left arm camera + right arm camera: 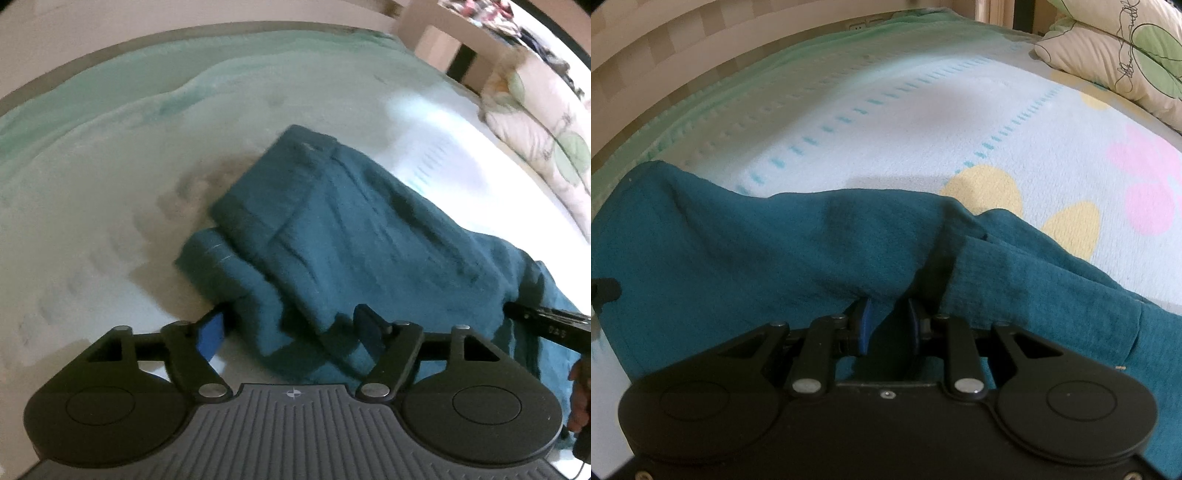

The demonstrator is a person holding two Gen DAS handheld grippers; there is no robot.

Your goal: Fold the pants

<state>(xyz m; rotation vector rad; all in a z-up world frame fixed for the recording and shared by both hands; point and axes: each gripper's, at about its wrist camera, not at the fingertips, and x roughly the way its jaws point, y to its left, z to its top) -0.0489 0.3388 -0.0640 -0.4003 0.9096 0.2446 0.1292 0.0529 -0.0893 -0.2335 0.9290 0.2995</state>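
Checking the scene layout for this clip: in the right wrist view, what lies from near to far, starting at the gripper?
Right gripper → teal pants → yellow dots on the bedspread → floral pillow at the far right.

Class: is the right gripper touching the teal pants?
Touching. The right wrist view shows the right gripper with a bunched fold of the pants running down between its blue pads.
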